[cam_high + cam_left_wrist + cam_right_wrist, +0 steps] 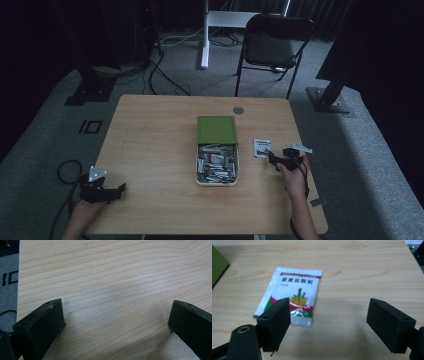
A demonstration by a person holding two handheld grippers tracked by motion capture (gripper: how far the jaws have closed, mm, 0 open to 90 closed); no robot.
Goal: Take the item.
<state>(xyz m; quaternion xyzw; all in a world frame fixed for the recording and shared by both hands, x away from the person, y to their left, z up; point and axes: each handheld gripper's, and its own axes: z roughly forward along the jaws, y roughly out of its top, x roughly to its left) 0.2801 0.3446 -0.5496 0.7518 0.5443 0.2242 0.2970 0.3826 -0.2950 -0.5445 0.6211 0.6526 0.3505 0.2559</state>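
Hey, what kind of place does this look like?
Probably a lab or recording studio: a wooden table on grey carpet, dark curtains behind, equipment stands with trailing cables, and a folding chair.

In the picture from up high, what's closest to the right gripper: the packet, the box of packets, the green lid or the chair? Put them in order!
From the right gripper:
1. Packet, on the table right by its fingers.
2. Box, toward the table's middle.
3. Green lid, behind the box.
4. Chair, on the floor past the table's far edge.
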